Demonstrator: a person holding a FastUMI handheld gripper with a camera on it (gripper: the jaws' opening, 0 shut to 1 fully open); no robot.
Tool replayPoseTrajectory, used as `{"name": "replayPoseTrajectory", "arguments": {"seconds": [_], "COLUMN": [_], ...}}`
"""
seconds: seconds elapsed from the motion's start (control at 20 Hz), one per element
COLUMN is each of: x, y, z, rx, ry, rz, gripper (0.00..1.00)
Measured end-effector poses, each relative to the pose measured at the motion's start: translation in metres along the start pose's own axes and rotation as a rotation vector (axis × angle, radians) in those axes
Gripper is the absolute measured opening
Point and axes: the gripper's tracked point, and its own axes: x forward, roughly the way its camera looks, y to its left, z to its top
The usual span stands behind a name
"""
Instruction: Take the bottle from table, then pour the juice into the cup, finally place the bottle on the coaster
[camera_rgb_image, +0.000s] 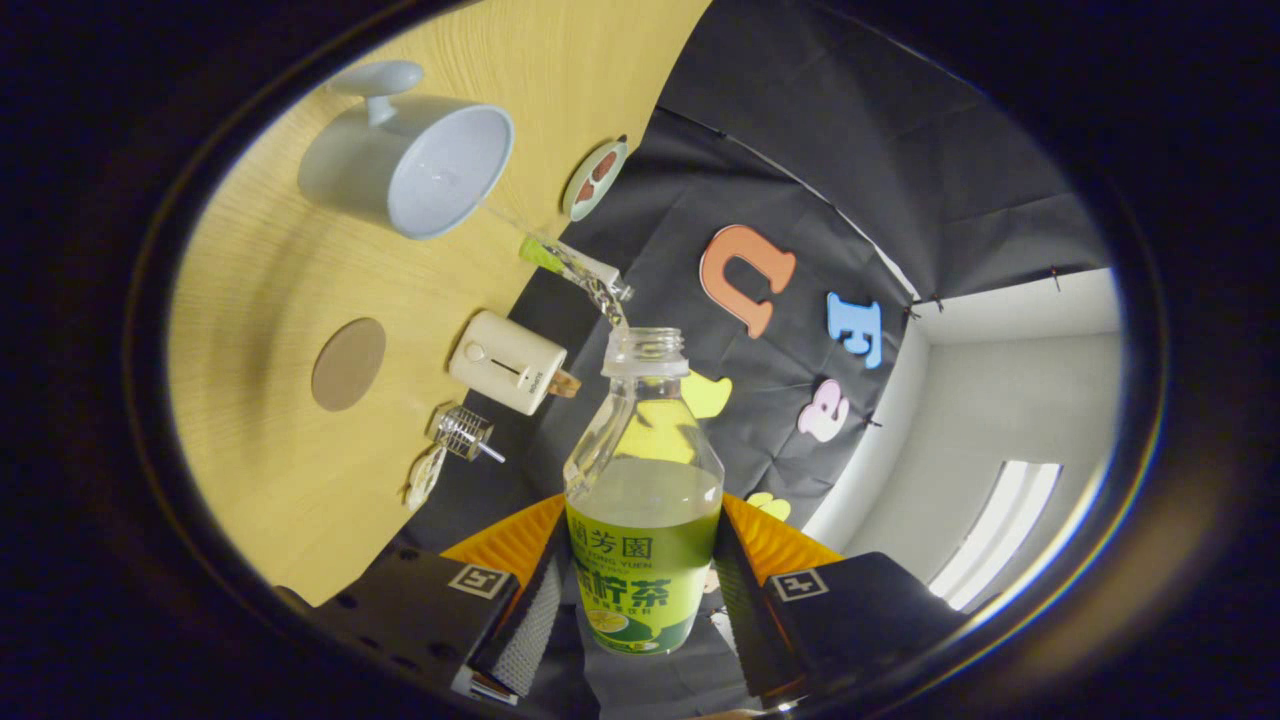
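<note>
Gripper (640, 590) fingers clamp the uncapped bottle (643, 490), its long axis tipped, mouth toward the cup (410, 165), juice (585, 275) streaming.

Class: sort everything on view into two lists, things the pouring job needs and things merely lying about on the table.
Needed:
- bottle, clamped between the tongs, cap off
- cup
- coaster

Lying about:
- cream box-shaped gadget
- small wire tool
- wrapped sachet
- round dish at table edge
</note>
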Motion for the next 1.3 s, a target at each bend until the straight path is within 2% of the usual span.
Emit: {"name": "replayPoseTrajectory", "arguments": {"seconds": [0.55,1.0,1.3], "x": [-0.004,-0.013,-0.019], "y": [-0.016,-0.022,-0.025], "z": [0.009,0.026,0.034], "rx": [-0.093,-0.234,-0.248], "ry": [-0.022,-0.066,-0.076], "rz": [-0.062,-0.104,-0.115], "gripper": [0.8,0.8,0.8]}}
